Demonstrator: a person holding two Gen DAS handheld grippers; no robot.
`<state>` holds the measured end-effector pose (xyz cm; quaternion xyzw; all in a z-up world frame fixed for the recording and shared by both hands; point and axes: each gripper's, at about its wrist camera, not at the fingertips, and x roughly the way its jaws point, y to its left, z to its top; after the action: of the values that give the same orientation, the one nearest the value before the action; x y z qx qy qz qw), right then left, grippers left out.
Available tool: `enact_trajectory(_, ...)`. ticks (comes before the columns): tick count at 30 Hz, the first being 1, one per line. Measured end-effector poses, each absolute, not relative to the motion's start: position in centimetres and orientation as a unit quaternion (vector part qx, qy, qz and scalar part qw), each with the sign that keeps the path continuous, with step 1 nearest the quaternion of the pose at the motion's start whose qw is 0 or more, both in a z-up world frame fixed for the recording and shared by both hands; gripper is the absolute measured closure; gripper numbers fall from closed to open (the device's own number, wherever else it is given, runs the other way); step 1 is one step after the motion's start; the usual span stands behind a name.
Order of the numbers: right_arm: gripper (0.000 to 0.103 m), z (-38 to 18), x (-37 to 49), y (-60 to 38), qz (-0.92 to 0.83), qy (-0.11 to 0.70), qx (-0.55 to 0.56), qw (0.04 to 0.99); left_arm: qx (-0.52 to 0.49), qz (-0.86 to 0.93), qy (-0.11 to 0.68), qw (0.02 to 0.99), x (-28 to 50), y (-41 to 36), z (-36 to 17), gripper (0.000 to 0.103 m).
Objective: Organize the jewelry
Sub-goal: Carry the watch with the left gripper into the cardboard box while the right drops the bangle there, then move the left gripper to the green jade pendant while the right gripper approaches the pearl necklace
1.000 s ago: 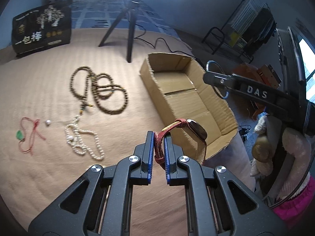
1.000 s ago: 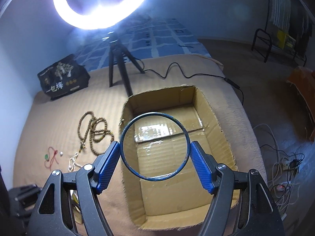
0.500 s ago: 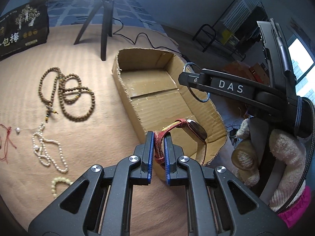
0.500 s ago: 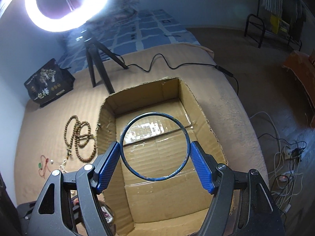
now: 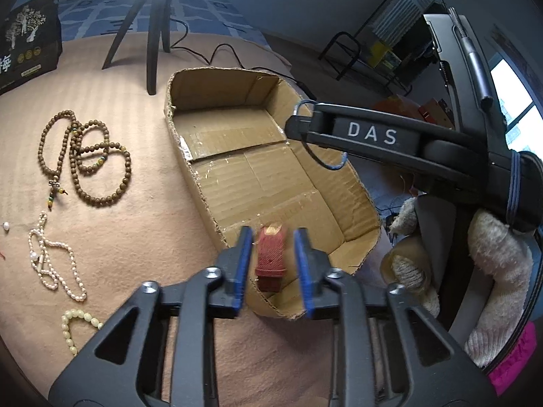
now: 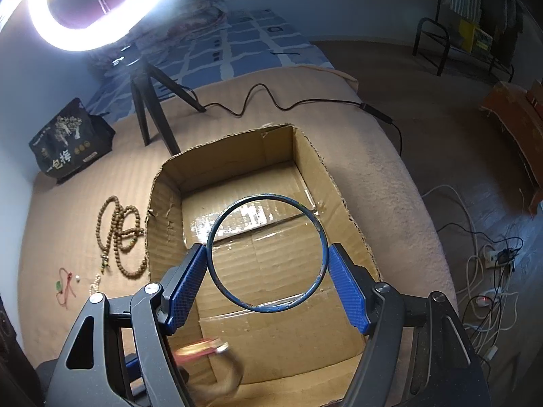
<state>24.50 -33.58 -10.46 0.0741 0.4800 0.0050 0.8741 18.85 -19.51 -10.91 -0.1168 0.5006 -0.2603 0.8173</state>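
Note:
A watch with a red woven strap (image 5: 270, 257) sits loose between the blue pads of my left gripper (image 5: 273, 237). Its jaws are opening, with gaps on both sides of the strap, above the near end of the open cardboard box (image 5: 237, 176). The right wrist view shows the watch (image 6: 203, 347) as a blur above the box's near left corner. My right gripper (image 6: 267, 254) is shut on a thin blue bangle (image 6: 268, 196), held over the middle of the box (image 6: 305, 162). From the left wrist camera, the bangle (image 5: 325, 164) hangs above the box's right wall.
On the tan blanket left of the box lie a brown bead necklace (image 5: 85, 156), a pearl strand (image 5: 51, 264), a pale bead bracelet (image 5: 78, 322) and a red cord with a green pendant (image 6: 64, 286). A tripod (image 5: 152, 34) with a ring light (image 6: 85, 10) and a black bag (image 5: 27, 34) stand behind.
My left jaws have spread and let go of the watch strap, and the watch has sunk toward the box. Both grippers have come closer over the box.

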Motion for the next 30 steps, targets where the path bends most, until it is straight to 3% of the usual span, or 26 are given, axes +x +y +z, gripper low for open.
enact_trajectory(9, 0.03, -10.3, 24.5, -33.7, 0.006, 0.479, 0.079, 0.874, -0.11, -0.25, 0.496, 0.824, 18.8, -18.9, -10.7, 0.072)
enact_trajectory(12, 0.024, -10.3, 24.5, -33.6, 0.007, 0.481, 0.078, 0.873, -0.107, -0.249, 0.498, 0.824, 18.8, -18.9, -10.8, 0.072)
enact_trajectory(30, 0.024, -8.6, 23.7, -32.9, -0.003, 0.451, 0.062, 0.891, -0.093, -0.225, 0.483, 0.841, 18.2, -17.4, -9.6, 0.072)
